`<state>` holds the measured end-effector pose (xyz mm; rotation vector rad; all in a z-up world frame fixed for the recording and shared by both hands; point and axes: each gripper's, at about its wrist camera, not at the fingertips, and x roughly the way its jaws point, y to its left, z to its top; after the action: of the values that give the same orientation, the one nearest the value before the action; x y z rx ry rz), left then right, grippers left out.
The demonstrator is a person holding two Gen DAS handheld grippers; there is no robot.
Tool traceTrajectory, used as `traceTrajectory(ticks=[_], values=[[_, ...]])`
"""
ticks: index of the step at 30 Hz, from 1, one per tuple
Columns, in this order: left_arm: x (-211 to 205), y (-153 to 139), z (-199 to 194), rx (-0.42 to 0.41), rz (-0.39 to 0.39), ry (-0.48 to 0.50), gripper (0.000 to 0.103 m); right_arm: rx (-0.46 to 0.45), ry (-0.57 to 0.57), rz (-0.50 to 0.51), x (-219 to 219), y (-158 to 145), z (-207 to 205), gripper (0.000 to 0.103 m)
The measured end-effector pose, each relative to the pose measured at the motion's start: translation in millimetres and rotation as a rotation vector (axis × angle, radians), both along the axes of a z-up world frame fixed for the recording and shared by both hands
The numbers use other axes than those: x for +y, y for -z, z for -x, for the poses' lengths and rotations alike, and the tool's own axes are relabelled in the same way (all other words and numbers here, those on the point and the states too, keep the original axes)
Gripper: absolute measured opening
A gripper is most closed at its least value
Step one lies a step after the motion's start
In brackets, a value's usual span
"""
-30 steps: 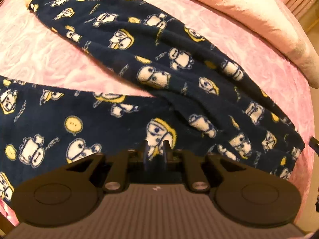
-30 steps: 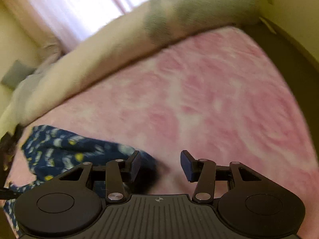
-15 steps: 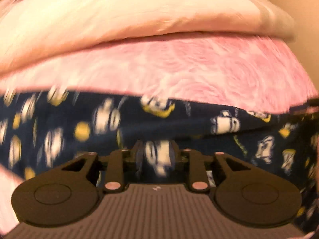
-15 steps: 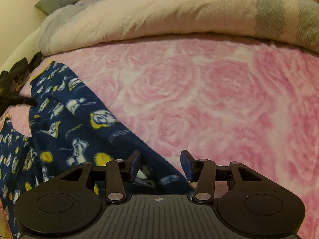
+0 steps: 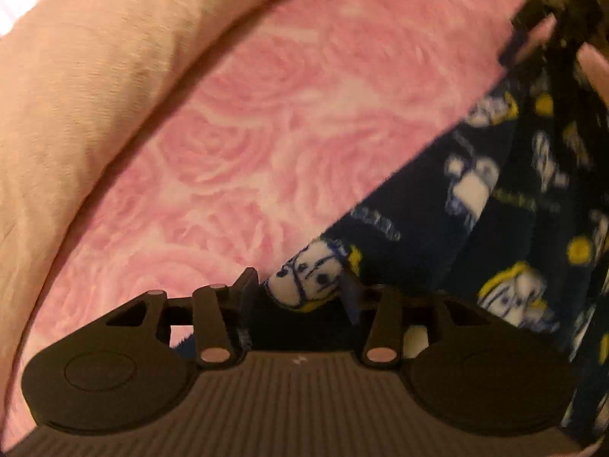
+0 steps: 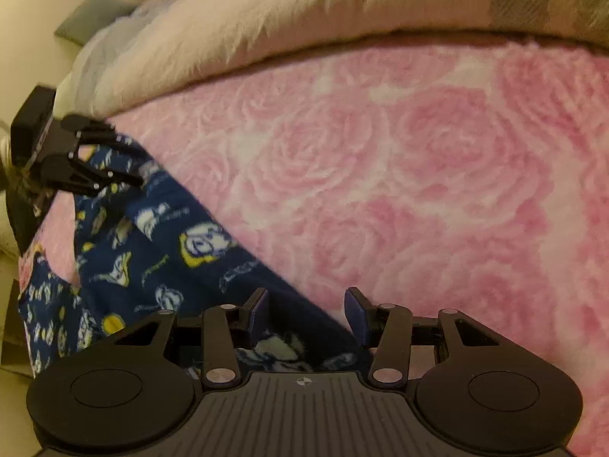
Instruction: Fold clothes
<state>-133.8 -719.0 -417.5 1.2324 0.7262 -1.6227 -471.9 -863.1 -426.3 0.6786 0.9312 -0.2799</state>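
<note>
Navy fleece pyjama trousers (image 5: 475,205) with white and yellow cartoon figures lie on the pink rose blanket (image 5: 289,114). My left gripper (image 5: 300,289) is open, with the trousers' edge lying between its fingers. In the right wrist view the same trousers (image 6: 163,251) run from the left gripper (image 6: 125,163) at far left down to my right gripper (image 6: 308,304), which is open with the cloth lying between its fingers. The right gripper shows blurred at the top right of the left wrist view (image 5: 552,11).
A rolled cream duvet (image 6: 304,11) lies along the far side of the bed, also in the left wrist view (image 5: 76,76). A grey cushion (image 6: 87,19) sits at the back left. The pink blanket (image 6: 437,152) stretches right.
My left gripper was shut on the trousers and has opened while swinging towards the duvet side. The right gripper stayed open and came over the cloth's edge.
</note>
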Motion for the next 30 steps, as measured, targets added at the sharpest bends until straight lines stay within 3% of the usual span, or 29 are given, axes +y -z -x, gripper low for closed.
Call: traceTrajectory(ticks=[2, 4, 5, 6, 9, 12, 16, 19, 20, 22, 23, 25, 28, 30], values=[[-4, 13, -1, 0.004, -0.028, 0.021, 0.038, -0.001, 0.003, 0.015, 3, 0, -3, 0.048], [-4, 18, 2, 0.036, -0.026, 0.057, 0.009, -0.001, 0.006, 0.031, 5, 1, -7, 0.047], [-1, 17, 5, 0.024, -0.009, 0.076, 0.007, -0.001, 0.008, 0.038, 6, 1, -8, 0.035], [1, 15, 9, 0.01, 0.01, 0.095, 0.005, -0.002, 0.009, 0.046, 8, 1, -10, 0.0], [4, 3, 10, -0.056, 0.116, 0.093, 0.004, -0.002, 0.014, 0.069, 11, 2, -15, 0.0], [-13, -12, 3, -0.077, 0.198, 0.021, 0.005, -0.029, 0.069, 0.127, 9, -7, -13, 0.0], [-40, 2, 18, -0.182, 0.298, -0.043, 0.011, -0.013, 0.155, 0.23, 2, -10, -17, 0.0], [-52, 30, 34, -0.289, 0.253, -0.045, 0.015, 0.076, 0.212, 0.259, -4, 5, -25, 0.0], [-50, 27, 34, -0.292, 0.263, -0.051, 0.016, 0.103, 0.238, 0.275, -6, 8, -25, 0.001], [-45, 20, 34, -0.297, 0.283, -0.064, 0.025, 0.123, 0.295, 0.332, -5, 3, -16, 0.037], [-40, 11, 25, -0.273, 0.293, -0.104, 0.028, 0.121, 0.321, 0.355, -5, -1, -10, 0.069], [-28, -8, 5, -0.214, 0.31, -0.238, 0.03, 0.07, 0.36, 0.372, -3, -14, 9, 0.07], [3, -32, -27, -0.046, 0.294, -0.438, 0.027, 0.033, 0.355, 0.307, 6, -27, 36, 0.07], [30, -34, -38, -0.012, 0.263, -0.509, 0.026, 0.097, 0.318, 0.304, 16, -22, 49, 0.07]])
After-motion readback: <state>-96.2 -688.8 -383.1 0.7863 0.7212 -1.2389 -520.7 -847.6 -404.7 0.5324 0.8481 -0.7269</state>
